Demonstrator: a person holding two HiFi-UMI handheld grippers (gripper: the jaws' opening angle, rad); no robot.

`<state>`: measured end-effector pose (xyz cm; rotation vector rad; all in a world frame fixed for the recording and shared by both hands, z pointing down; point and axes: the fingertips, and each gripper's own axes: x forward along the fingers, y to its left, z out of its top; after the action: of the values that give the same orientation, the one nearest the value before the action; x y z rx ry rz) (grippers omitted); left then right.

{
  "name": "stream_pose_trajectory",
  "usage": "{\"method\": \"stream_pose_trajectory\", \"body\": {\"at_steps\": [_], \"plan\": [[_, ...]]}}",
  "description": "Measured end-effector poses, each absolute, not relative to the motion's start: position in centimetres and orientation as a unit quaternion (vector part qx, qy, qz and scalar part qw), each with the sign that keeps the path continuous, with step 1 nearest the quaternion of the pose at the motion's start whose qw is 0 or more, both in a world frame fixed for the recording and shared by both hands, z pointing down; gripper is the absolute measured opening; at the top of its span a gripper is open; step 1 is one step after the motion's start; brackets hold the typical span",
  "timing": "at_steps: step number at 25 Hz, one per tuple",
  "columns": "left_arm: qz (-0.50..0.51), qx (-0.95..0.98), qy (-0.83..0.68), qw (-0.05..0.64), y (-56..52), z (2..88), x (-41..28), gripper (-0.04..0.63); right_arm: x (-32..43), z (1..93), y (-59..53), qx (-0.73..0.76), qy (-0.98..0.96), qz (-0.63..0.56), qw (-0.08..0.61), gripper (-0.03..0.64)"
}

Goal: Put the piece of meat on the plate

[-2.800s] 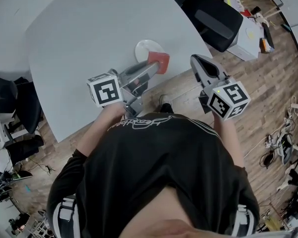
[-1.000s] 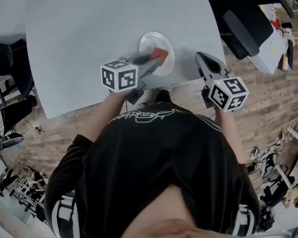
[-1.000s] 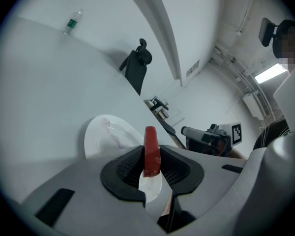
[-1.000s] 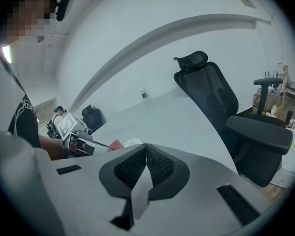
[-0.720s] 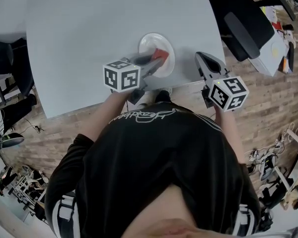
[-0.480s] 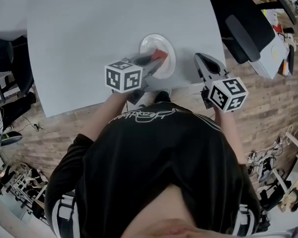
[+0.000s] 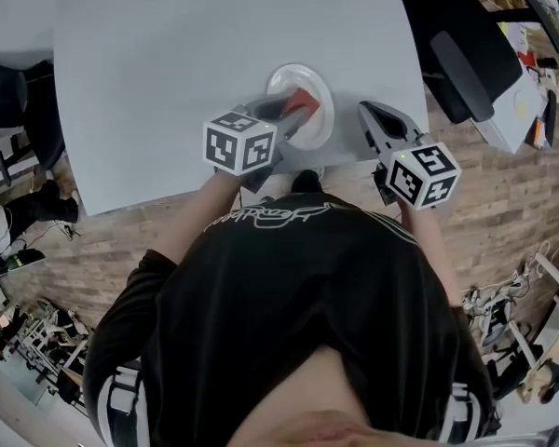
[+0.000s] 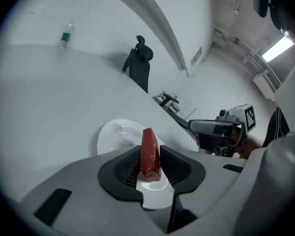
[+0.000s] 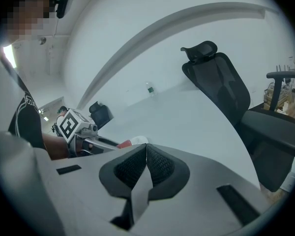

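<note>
Opening jaws are logged in the left gripper view: the piece of meat (image 8: 149, 154) is held upright between the 2 pads of the left gripper (image 7: 294, 110), both sides seemingly touched, over the white plate (image 8: 113, 134). Only from the head view is the plate placed near the table's (image 7: 214, 35) front edge. The right gripper (image 7: 365, 110) is pressed together, empty, beside the plate. Open tabletop is left beyond.
</note>
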<state>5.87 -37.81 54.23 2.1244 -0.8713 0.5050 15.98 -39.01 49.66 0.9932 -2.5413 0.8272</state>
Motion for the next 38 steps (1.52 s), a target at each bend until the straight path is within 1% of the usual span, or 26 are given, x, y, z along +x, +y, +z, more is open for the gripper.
{"method": "stream_pose_trajectory", "body": {"at_steps": [8, 16, 21, 28, 29, 31, 36, 38], "plan": [[0.217, 0.829, -0.364, 0.364, -38.6, 54.6, 4.8, 0.160, 15.0, 50.0, -39.0, 0.332, -0.885, 0.287, 0.156, 0.008], [0.236, 0.829, -0.375, 0.340, -39.1, 54.9, 4.4, 0.187, 14.3, 50.1, -38.8, 0.321, -0.888, 0.287, 0.160, 0.008], [0.220, 0.831, -0.377, 0.345, -39.1, 54.6, 3.9, 0.214, 14.3, 50.0, -38.3, 0.327, -0.886, 0.283, 0.163, 0.008], [0.182, 0.840, -0.397, 0.323, -39.1, 51.3, 2.8, 0.213, 14.3, 47.9, -37.5, 0.351, -0.886, 0.260, 0.153, 0.008], [0.174, 0.844, -0.393, 0.321, -38.8, 50.6, 2.8, 0.209, 14.3, 47.7, -37.2, 0.354, -0.886, 0.257, 0.151, 0.008], [0.157, 0.853, -0.385, 0.314, -38.1, 49.0, 3.0, 0.180, 14.3, 47.0, -36.6, 0.360, -0.886, 0.253, 0.148, 0.008], [0.112, 0.870, -0.366, 0.313, -34.8, 44.9, 2.8, 0.030, 13.6, 44.1, -33.9, 0.375, -0.886, 0.238, 0.129, 0.008], [0.097, 0.877, -0.351, 0.314, -33.2, 43.1, 2.7, 0.009, 13.2, 42.6, -32.6, 0.381, -0.887, 0.229, 0.123, 0.008]]}}
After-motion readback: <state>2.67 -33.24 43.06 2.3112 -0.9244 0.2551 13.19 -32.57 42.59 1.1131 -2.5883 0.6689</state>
